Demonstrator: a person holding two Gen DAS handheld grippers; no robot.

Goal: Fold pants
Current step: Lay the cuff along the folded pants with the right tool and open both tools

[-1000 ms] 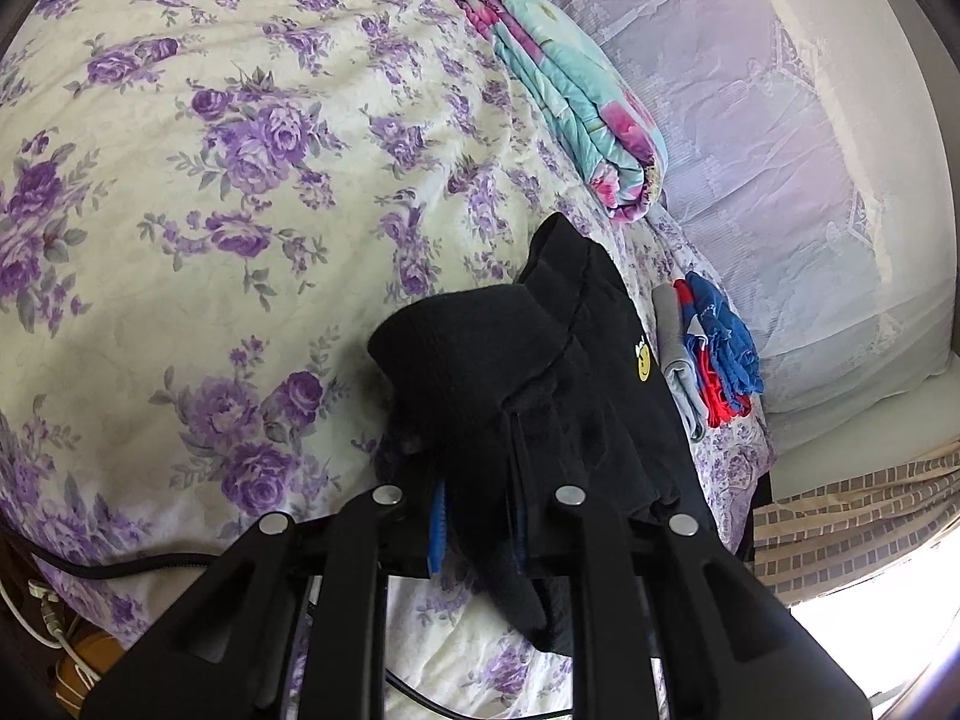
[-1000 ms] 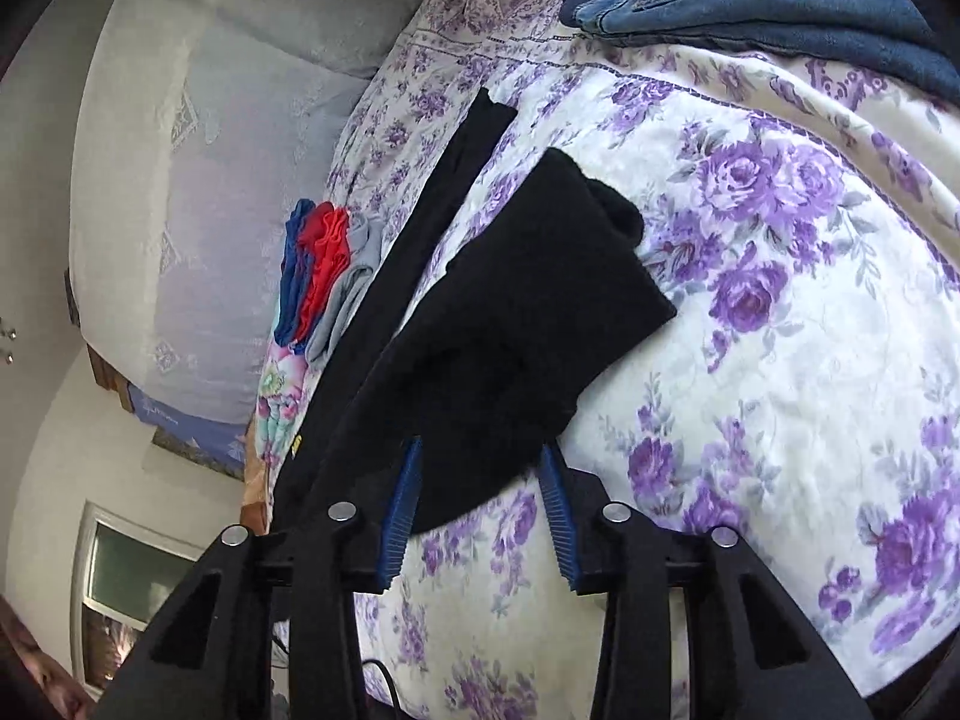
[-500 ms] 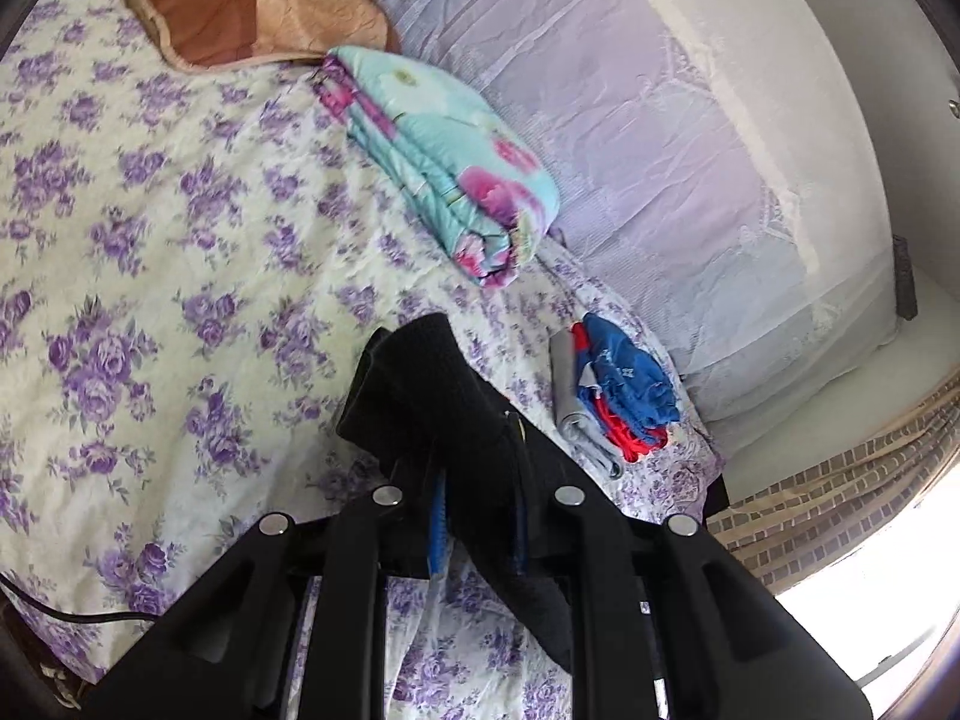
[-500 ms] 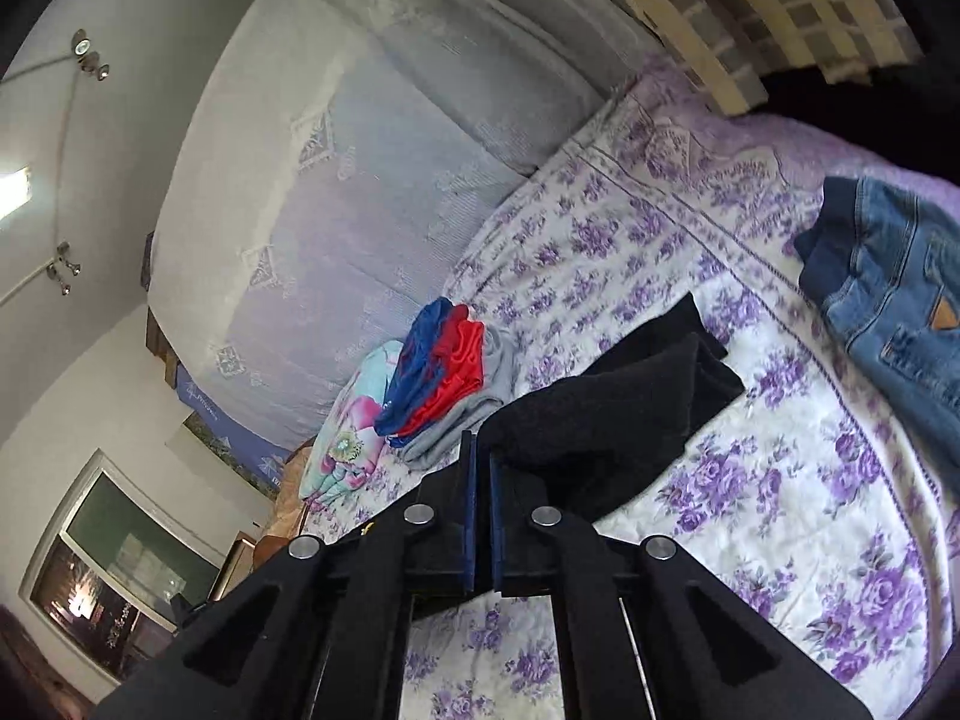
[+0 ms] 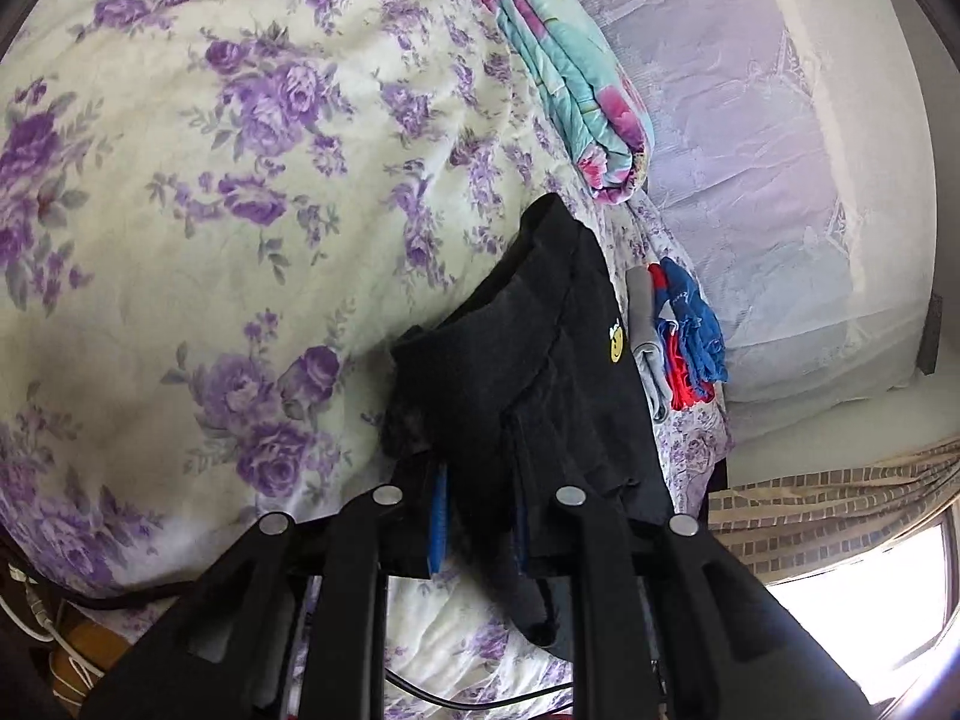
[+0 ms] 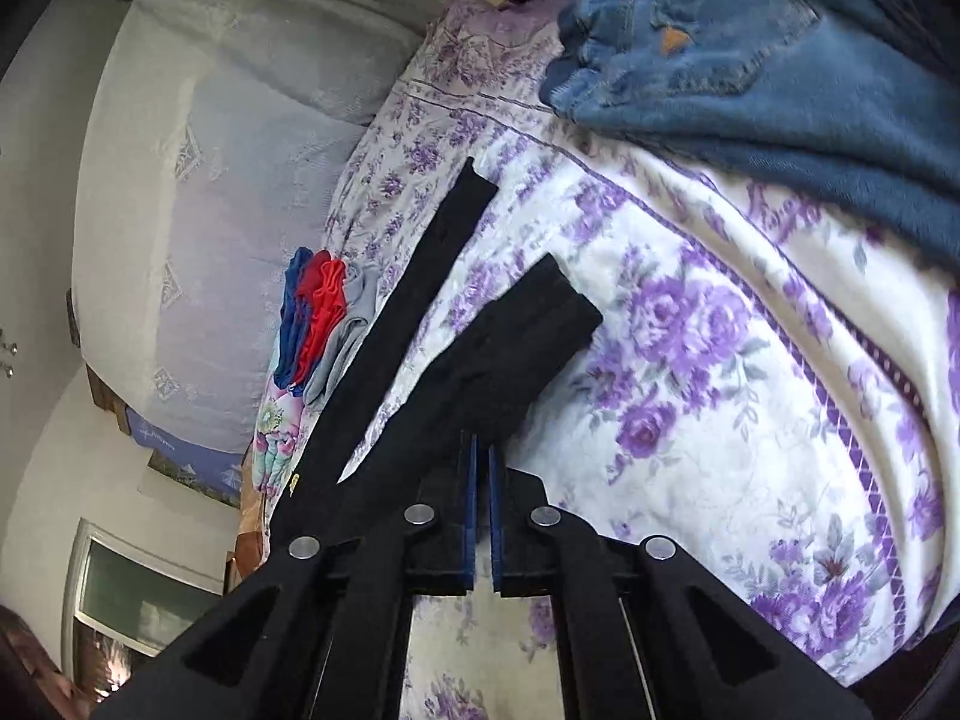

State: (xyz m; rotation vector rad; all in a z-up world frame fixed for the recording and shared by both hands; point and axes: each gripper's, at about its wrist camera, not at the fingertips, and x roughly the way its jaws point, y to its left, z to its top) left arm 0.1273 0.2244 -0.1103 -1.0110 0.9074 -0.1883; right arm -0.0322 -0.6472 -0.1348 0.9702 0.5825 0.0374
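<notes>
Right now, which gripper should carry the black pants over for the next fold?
Right, tentatively. The right gripper has its jaws shut on the free leg end of the black pants; the left gripper pinches the bunched waist end, which suits anchoring.

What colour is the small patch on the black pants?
Yellow, a smiley-like patch on the black pants; clearest in the left wrist view.

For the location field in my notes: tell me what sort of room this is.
Most likely a bedroom in a home. The black pants lie on a bed under a purple floral bedspread, with a folded quilt and small folded clothes beside them, and a curtained window nearby.
</notes>
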